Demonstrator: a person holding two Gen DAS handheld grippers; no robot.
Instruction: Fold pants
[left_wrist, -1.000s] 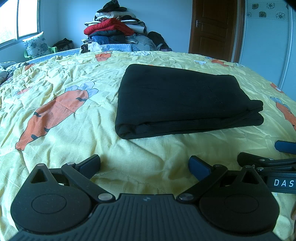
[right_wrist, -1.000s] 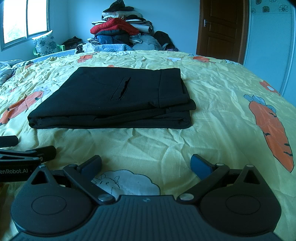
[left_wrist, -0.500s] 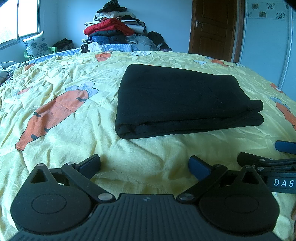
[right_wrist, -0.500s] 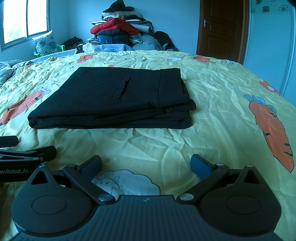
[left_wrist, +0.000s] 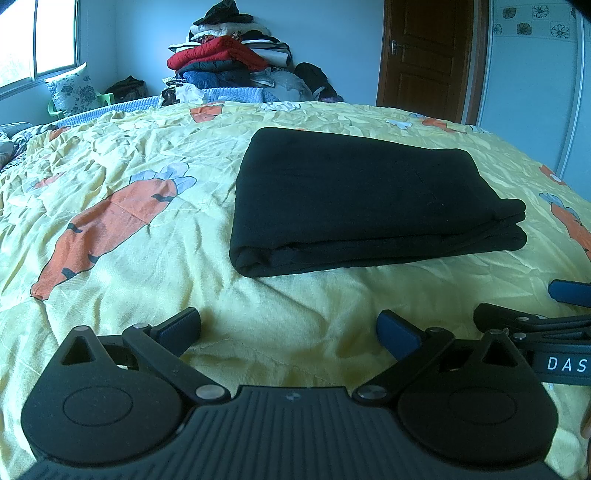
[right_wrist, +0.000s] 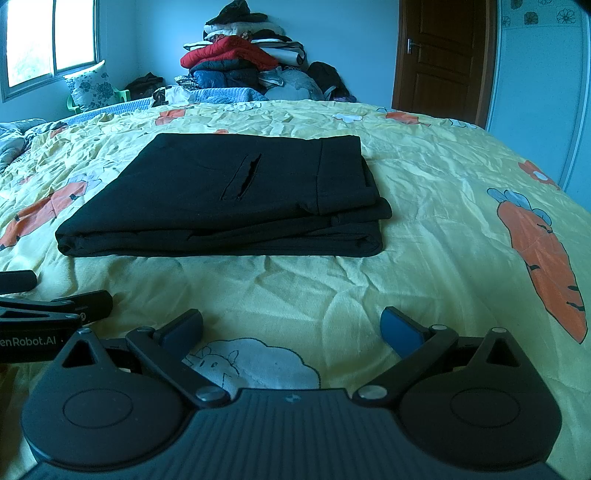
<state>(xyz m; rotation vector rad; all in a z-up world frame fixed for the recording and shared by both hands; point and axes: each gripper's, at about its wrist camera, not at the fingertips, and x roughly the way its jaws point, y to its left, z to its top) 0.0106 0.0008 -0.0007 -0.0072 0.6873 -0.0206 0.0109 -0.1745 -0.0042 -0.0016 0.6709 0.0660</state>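
Black pants (left_wrist: 354, 195) lie folded into a flat rectangle on the yellow carrot-print bedspread (left_wrist: 110, 177). In the right wrist view the pants (right_wrist: 236, 199) show a slit pocket on top. My left gripper (left_wrist: 290, 328) is open and empty, low over the bedspread, a little short of the pants' near edge. My right gripper (right_wrist: 291, 328) is open and empty, also short of the pants. Each gripper shows at the other view's edge: the right one (left_wrist: 546, 314), the left one (right_wrist: 55, 295).
A heap of clothes and blankets (left_wrist: 229, 70) is stacked beyond the bed's far edge. A floral pillow (left_wrist: 72, 92) sits by the window at left. A brown door (left_wrist: 428, 59) stands at the back right, with a pale wardrobe panel (left_wrist: 532, 81) beside it.
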